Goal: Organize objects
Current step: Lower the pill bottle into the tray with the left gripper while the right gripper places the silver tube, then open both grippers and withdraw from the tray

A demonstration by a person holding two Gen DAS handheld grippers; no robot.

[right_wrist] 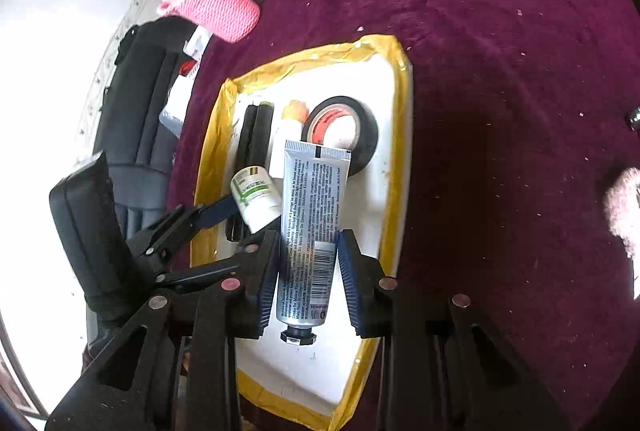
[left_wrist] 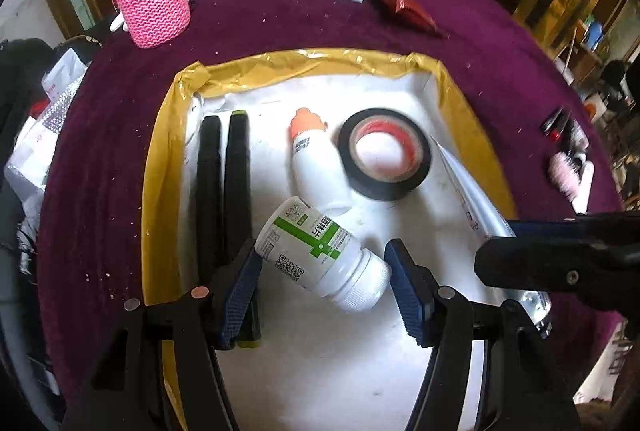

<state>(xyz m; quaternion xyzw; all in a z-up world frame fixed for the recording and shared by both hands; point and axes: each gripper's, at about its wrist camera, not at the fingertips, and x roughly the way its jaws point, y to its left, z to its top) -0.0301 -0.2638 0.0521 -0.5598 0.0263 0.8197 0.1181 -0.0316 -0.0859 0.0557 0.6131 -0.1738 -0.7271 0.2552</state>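
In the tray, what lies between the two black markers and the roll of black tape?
The white glue bottle with the orange cap lies between the markers and the black tape. The left wrist view shows it most clearly.

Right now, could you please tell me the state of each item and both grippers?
Left gripper: gripping pill bottle, tilted over the tray.
Right gripper: gripping cream tube, capped.
Black tape roll: flat in tray.
Glue bottle: lying, capped.
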